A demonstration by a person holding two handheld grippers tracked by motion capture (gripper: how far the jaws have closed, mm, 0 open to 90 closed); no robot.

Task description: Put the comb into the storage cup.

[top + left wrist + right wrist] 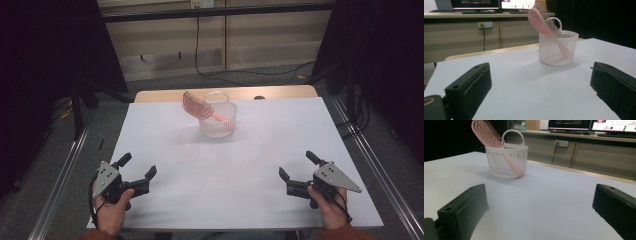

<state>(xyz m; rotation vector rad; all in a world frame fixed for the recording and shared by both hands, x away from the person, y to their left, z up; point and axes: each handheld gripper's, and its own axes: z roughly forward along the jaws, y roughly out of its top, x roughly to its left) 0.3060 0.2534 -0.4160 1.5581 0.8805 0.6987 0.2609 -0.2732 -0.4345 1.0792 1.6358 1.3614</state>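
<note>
Grippers at the near edge of the white table (pixel 225 200): left gripper (pixel 139 171) by the near-left corner, right gripper (pixel 296 166) by the near-right corner — jaws of both spread apart, empty. Ahead, toward the middle of the far edge, stands a white slotted plastic basket (pixel 218 120). A pink plastic hairbrush (pixel 196 106) stands handle-down inside — bristle head leaning out toward the left. Neither gripper is clearly nearer.

A lab or office: monitors (pixel 614 125) on a long bench (pixel 574 137), wall socket (pixel 561 143), trailing cables (pixel 240 72)
</note>
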